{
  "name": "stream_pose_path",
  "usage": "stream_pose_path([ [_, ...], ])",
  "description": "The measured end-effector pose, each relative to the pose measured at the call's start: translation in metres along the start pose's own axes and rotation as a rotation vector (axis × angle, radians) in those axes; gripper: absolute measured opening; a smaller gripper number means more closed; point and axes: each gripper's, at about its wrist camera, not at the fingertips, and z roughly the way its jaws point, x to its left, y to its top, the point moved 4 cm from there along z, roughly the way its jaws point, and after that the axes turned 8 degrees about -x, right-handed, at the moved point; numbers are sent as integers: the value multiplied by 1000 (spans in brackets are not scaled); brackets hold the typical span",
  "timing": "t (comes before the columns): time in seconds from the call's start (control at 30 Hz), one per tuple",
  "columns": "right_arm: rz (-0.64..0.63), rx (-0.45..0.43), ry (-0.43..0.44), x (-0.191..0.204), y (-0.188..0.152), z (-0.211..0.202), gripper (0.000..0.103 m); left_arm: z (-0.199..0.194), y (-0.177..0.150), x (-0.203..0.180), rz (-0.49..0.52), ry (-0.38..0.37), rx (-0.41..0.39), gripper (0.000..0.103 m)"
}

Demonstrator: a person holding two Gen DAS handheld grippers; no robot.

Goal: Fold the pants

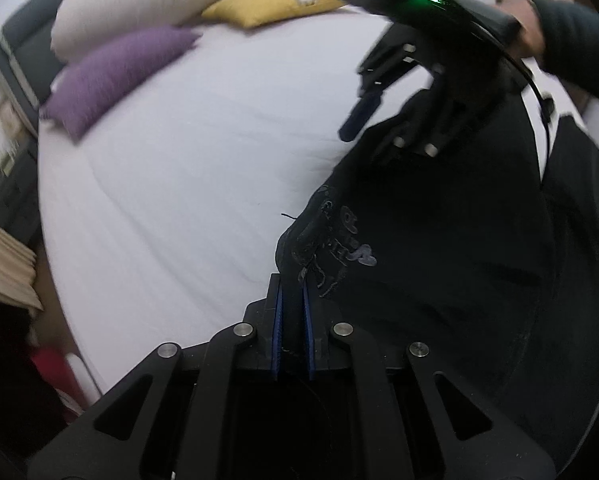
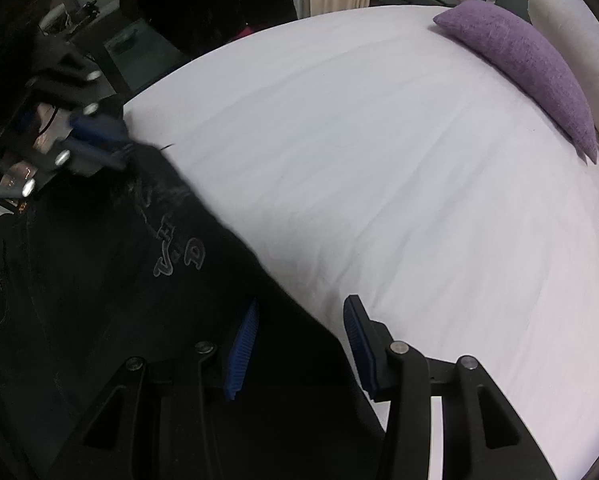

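The left claw (image 1: pixel 292 292) is clenched on an edge of the black pants (image 1: pixel 439 248): its two blue pads sit nearly together with a ridge of dark cloth pinched between them, close to a patch of pale lettering (image 1: pixel 339 248) on the fabric. Gripping right at the edge seems meant to give control of that side, so the cloth can be pulled taut or carried over in a fold.

The right claw (image 2: pixel 301 344) is released, its blue pads well apart. The left pad lies over the black cloth and the right one over the white sheet, so the pants' edge runs between them. That straddle looks like a set-up for a pinch on a second point of the same edge; nothing is gripped there yet. In the left wrist view it hangs over the far part of the garment, with the person's hand (image 1: pixel 533 38) on its handle.

The pants lie on the bed (image 2: pixel 379 160), bunched toward the near side, and I cannot tell which part is waist or leg. Most of the sheet beyond is bare, which leaves room to spread and fold. A purple cushion (image 2: pixel 519 64), a white pillow (image 2: pixel 567 36) and a yellow cushion (image 1: pixel 267 2) sit well apart from the pants, out of the working area
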Motion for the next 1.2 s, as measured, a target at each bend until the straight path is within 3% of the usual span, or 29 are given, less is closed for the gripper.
stream_pose_path([
  [0.13, -2, 24, 34, 2, 3, 4, 42, -12, -5, -7, 18, 18, -36, 8],
  [0.2, -5, 37, 49, 4, 4, 5, 25, -18, -11, -9, 12, 21, -33, 8],
  [0.3, -3, 16, 57, 7, 7, -2, 10, -17, -11, -9, 19, 45, -35, 8],
  [0.63, 76, -131, 12, 36, -2, -58, 5, -68, -17, -32, 10, 92, -113, 8],
  [0.8, 208, -232, 69, 72, -26, -82, 5, -106, -40, -68, 7, 114, -133, 8],
  [0.87, 256, -245, 93, 89, -38, -84, 5, -119, -51, -86, 9, 116, -132, 8],
  [1.03, 529, -238, 195, 122, -72, -66, 5, -139, -90, -136, 5, 106, -104, 7],
  [1.2, 619, -241, 204, 141, -94, -62, 5, -151, -123, -180, 43, 106, -75, 7],
])
